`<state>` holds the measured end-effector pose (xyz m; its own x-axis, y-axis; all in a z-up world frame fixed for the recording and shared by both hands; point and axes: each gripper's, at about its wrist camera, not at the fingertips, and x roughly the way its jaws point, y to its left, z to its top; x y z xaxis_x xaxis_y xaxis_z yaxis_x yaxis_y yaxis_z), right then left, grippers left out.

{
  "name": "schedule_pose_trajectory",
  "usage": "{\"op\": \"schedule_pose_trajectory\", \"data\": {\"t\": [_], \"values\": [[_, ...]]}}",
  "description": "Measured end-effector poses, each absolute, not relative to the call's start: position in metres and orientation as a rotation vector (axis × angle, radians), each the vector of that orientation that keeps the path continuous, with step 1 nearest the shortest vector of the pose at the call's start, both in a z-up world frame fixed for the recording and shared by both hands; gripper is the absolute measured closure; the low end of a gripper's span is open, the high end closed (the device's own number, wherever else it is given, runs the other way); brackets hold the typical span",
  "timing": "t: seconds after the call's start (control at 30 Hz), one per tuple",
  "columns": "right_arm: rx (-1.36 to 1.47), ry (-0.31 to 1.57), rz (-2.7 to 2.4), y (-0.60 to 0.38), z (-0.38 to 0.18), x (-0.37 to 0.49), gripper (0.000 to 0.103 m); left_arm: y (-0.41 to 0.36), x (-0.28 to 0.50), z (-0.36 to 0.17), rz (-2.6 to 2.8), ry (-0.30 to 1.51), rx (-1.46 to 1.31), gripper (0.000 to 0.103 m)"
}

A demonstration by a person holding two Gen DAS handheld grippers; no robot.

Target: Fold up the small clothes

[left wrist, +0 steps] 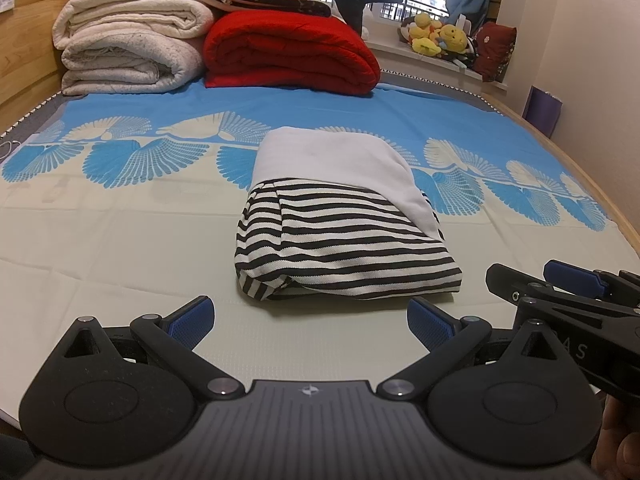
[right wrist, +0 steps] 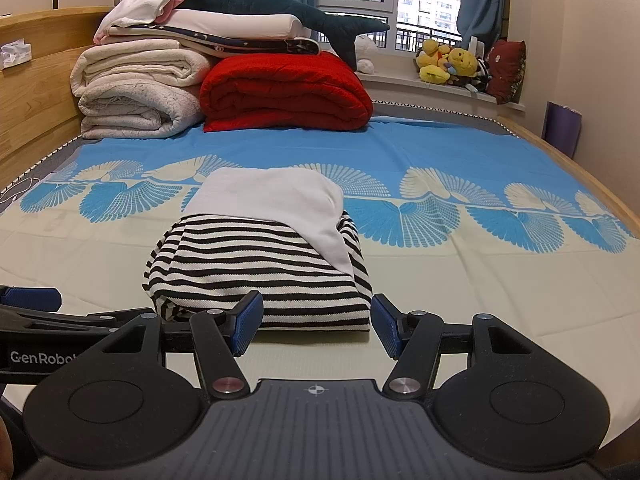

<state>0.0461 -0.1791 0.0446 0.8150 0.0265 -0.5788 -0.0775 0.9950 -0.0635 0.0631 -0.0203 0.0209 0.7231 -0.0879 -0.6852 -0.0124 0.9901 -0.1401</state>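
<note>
Striped garment [right wrist: 260,268], already folded compact mid-bed on the sheet [right wrist: 480,280] with white cloth [right wrist: 272,196] over its far half: looks finished, so keep left gripper [left wrist: 310,322] and right gripper [right wrist: 316,326] spread, empty, clear of near edge.

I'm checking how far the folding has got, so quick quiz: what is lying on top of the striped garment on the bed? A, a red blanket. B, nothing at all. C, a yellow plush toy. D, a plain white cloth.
D: a plain white cloth drapes over the far part of the folded striped garment, while the red blanket sits farther back on the bed and the yellow plush toys are on the windowsill.
</note>
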Motion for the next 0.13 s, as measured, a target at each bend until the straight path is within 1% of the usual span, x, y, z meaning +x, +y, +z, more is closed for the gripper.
{"op": "schedule_pose_trajectory", "data": {"t": [0.13], "values": [[-0.085, 0.616, 0.055, -0.1791, 0.0447, 0.0461, 0.042, -0.0209, 0.0629, 0.0208, -0.043, 0.762, -0.137, 0.000]]}}
